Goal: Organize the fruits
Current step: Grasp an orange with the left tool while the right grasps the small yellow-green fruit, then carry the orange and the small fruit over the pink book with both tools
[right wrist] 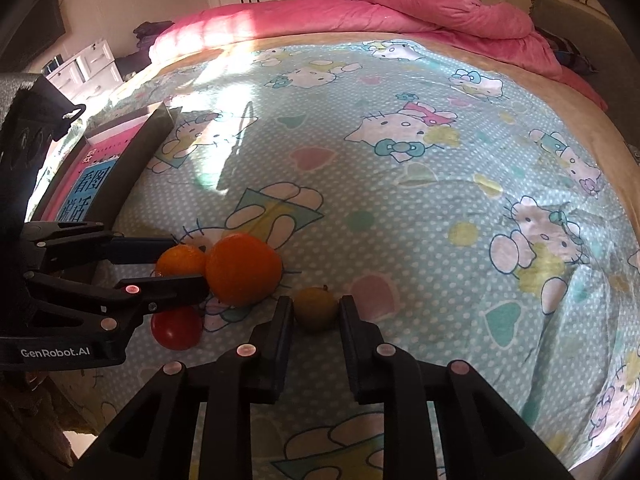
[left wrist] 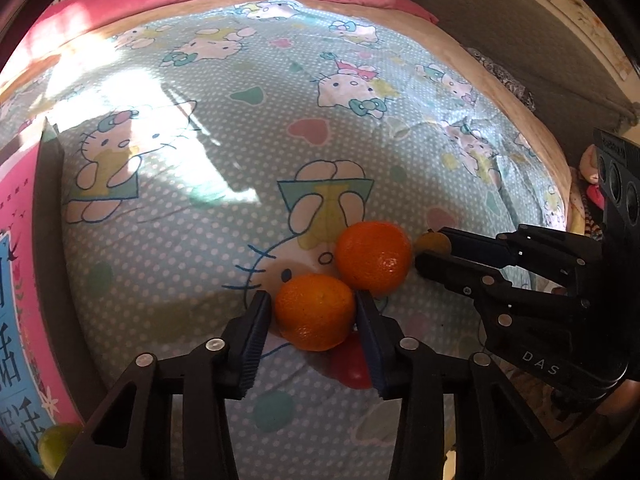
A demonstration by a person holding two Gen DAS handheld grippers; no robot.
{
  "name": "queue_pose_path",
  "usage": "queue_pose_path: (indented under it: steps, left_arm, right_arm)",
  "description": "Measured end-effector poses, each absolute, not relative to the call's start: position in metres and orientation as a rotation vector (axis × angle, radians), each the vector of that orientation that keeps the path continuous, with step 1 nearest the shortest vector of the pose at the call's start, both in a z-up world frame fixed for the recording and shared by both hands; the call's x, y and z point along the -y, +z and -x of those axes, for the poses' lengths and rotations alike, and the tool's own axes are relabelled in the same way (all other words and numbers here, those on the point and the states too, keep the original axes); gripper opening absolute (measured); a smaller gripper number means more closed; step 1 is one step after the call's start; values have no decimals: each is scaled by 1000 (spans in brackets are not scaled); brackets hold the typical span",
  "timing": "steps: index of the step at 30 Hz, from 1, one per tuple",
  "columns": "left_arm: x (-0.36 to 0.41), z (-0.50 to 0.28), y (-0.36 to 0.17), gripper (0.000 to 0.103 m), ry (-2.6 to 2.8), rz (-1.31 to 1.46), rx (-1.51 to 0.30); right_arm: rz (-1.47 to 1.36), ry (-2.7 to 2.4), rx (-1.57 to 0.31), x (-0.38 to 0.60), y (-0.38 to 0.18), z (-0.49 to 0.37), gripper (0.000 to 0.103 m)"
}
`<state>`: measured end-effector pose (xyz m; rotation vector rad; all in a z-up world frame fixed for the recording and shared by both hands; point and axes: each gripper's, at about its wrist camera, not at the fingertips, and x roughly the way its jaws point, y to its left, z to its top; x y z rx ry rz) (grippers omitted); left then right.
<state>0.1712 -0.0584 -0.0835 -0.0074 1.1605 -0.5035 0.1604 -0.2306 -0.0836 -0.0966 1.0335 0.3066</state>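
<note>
On the cartoon-cat bedsheet [left wrist: 224,128] lie several fruits close together. My left gripper [left wrist: 313,298] is shut on a mid-sized orange [left wrist: 316,312], its pads pressing both sides. A bigger orange [left wrist: 374,258] touches it from behind, and a red tomato [left wrist: 352,366] lies partly hidden below it. My right gripper [right wrist: 315,302] is shut on a small yellowish fruit [right wrist: 316,308]. In the right wrist view the left gripper [right wrist: 188,262] comes in from the left around its orange [right wrist: 180,260], beside the bigger orange [right wrist: 244,270] and the tomato [right wrist: 176,328].
A pink box [right wrist: 100,168] with printed characters stands on the sheet to the left; in it a greenish fruit [left wrist: 56,444] shows. A pink quilt [right wrist: 420,4] is heaped at the far end of the bed. White drawers [right wrist: 88,68] stand beyond the left edge.
</note>
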Motion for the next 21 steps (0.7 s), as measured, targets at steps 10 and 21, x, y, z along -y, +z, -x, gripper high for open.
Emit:
queue_pose_path:
  steps: [10,21]
  left_arm:
    - [54,-165,-72,41,-507,19,-1126]
    - [46,-155,-46,41,-478,18,-1058]
  right_arm:
    - [33,317,-1014,239,-77,-158,24]
    - [-11,313,-975,242,-65,-159,24]
